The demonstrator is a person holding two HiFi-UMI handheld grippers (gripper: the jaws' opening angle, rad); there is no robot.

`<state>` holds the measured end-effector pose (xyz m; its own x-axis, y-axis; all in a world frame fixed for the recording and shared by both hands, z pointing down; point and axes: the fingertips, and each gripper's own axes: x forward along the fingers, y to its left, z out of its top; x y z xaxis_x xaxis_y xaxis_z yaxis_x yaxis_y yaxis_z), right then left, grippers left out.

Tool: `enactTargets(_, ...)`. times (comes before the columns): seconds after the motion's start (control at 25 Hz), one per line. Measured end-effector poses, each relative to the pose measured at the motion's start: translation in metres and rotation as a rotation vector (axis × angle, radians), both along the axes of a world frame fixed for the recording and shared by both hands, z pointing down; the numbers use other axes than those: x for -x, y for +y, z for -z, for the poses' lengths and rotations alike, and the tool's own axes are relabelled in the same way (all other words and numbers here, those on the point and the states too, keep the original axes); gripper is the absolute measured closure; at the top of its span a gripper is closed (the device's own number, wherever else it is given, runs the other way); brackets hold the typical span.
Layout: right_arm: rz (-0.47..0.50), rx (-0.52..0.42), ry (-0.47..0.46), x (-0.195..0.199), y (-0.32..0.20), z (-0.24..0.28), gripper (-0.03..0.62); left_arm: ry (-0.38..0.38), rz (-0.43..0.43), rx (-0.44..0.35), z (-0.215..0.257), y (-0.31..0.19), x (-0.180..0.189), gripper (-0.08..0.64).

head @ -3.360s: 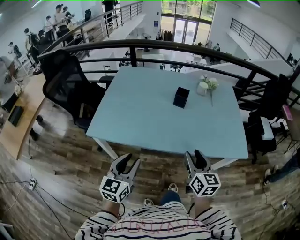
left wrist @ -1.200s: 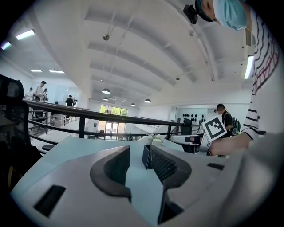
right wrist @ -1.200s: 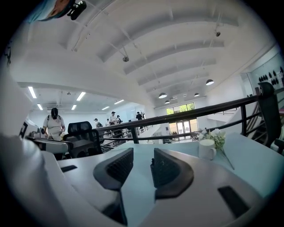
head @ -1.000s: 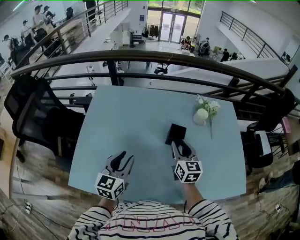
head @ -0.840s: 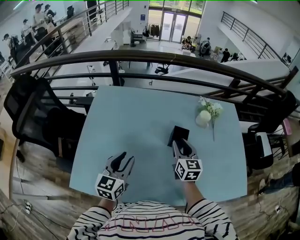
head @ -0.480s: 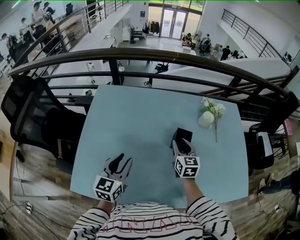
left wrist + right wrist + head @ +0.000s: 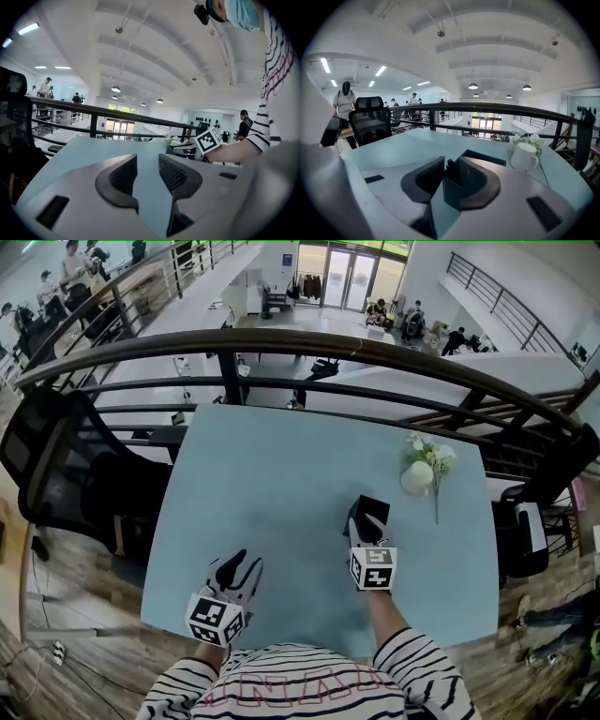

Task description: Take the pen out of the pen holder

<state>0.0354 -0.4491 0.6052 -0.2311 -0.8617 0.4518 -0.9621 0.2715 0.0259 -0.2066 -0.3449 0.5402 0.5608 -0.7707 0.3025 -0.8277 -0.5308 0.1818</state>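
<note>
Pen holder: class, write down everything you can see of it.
The pen holder is a black square box, open-topped, upright on the pale blue table. A dark pen sticks up from it. The right gripper reaches over its near edge, jaws apart either side of the pen's top; whether they touch anything is unclear.

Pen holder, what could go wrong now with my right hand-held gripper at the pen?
Only the top of the pen shows above the pen holder, between the open jaws of the right hand-held gripper; a shallow grip might slip. The left hand-held gripper hangs well away, not bracing the holder, so it could lift or tip. The white mug stands close beyond and might get knocked.
</note>
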Motion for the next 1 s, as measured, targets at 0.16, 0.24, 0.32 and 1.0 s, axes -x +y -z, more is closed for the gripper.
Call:
enactTargets(0.16, 0.001, 0.002, -0.009, -0.001, -0.001, -0.002, 0.500, 0.001, 0.000, 0.004, -0.002, -0.002, 0.000, 0.436)
enactTargets(0.24, -0.002, -0.002, -0.009, -0.002, -0.001, -0.001, 0.510, 0.002, 0.000, 0.006, -0.003, -0.001, 0.000, 0.436)
enactTargets(0.32, 0.000, -0.008, 0.002, -0.003, 0.000, -0.001, 0.522, 0.002, -0.001, 0.007, -0.004, 0.000, 0.000, 0.436)
enactTargets(1.0, -0.011, -0.114, -0.017, -0.009, 0.009, 0.046, 0.537, -0.001, 0.017, -0.009, 0.005, 0.009, 0.001, 0.436)
